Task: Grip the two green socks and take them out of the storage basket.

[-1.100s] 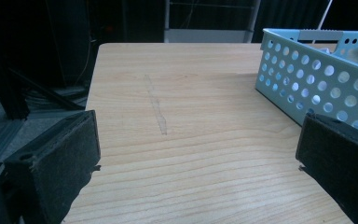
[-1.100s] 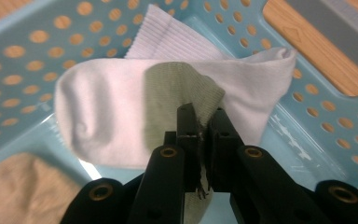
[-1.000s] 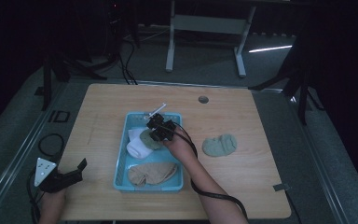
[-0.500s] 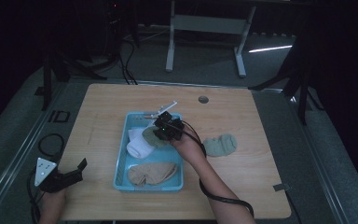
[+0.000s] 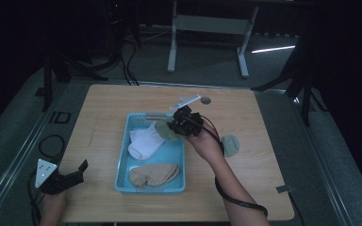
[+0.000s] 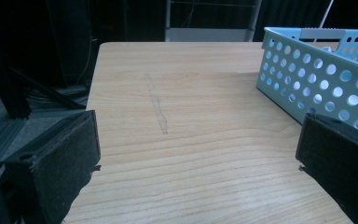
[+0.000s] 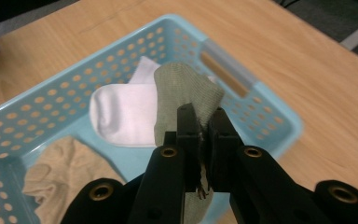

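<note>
Right gripper (image 7: 204, 122) clenches a green sock (image 7: 186, 95) above the basket (image 5: 122, 162); left gripper (image 6: 200, 154), fingers released, rests at the worktop's (image 5: 264, 179) seven o'clock corner.

The desk (image 5: 122, 103) has a light wood-grain top with rounded corners and a small round grommet (image 5: 205, 100) near its far edge. A faint scuff mark (image 6: 158, 109) runs across the top. Grey floor (image 5: 207, 73) surrounds the desk. Beyond the desk's far edge stands a pale metal frame (image 5: 207, 28) on two legs. Right of that frame a thin strip of light (image 5: 273, 49) lies on the floor. Black stands (image 5: 56, 70) flank the desk. The room beyond the desk is dark.
</note>
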{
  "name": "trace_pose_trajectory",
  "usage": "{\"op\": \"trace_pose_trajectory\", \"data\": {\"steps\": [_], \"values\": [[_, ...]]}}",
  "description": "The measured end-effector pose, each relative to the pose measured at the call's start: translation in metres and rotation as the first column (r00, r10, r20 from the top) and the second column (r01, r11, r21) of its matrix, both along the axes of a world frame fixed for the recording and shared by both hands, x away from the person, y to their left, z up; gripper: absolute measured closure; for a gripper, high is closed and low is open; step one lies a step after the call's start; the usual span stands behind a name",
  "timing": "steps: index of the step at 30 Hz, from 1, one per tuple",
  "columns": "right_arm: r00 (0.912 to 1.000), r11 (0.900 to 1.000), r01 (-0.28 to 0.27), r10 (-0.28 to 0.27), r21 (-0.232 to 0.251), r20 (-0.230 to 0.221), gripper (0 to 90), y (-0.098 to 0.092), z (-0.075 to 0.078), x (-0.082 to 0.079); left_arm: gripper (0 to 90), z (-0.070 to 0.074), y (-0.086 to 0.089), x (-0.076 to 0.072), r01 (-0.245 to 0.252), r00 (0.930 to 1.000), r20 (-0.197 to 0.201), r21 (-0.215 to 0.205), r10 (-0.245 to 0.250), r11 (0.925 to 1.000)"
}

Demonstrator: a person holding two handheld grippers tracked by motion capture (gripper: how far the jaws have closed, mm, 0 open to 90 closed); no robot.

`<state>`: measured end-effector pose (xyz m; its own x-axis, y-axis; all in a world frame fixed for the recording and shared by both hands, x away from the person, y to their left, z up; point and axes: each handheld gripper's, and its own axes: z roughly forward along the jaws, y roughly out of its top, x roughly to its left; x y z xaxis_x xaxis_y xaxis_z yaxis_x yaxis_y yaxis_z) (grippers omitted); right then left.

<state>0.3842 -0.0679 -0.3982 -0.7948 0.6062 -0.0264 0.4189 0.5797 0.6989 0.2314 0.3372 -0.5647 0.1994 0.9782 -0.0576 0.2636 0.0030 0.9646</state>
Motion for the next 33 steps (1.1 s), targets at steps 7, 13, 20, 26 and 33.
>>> {"op": "trace_pose_trajectory", "data": {"steps": [7, 13, 20, 26, 33], "values": [[0.9971, 0.997, 0.075, -0.075, 0.008, 0.016, 85.6, -0.037, 0.008, 0.007, 0.0, 0.0, 0.0, 0.0, 0.001, 1.0, -0.001, 0.003, -0.001, 1.0], [0.9885, 0.989, 0.148, -0.148, 0.01, 0.03, 85.6, -0.067, 0.007, 0.012, 0.0, 0.0, 0.0, 0.0, 0.002, 1.0, -0.002, 0.005, -0.002, 1.0], [0.9735, 0.974, 0.226, -0.227, 0.019, 0.031, 85.6, -0.106, 0.004, 0.016, 0.0, 0.0, 0.0, 0.0, 0.002, 1.0, -0.002, 0.005, -0.002, 1.0], [0.9549, 0.955, 0.294, -0.295, 0.029, 0.031, 85.6, -0.138, 0.0, 0.018, 0.0, 0.0, 0.0, 0.0, 0.001, 1.0, -0.003, 0.004, -0.001, 1.0], [0.9261, 0.926, 0.375, -0.377, 0.039, 0.025, 85.6, -0.175, -0.011, 0.02, 0.0, 0.0, 0.0, 0.0, -0.002, 1.0, -0.003, 0.006, 0.002, 1.0]]}}
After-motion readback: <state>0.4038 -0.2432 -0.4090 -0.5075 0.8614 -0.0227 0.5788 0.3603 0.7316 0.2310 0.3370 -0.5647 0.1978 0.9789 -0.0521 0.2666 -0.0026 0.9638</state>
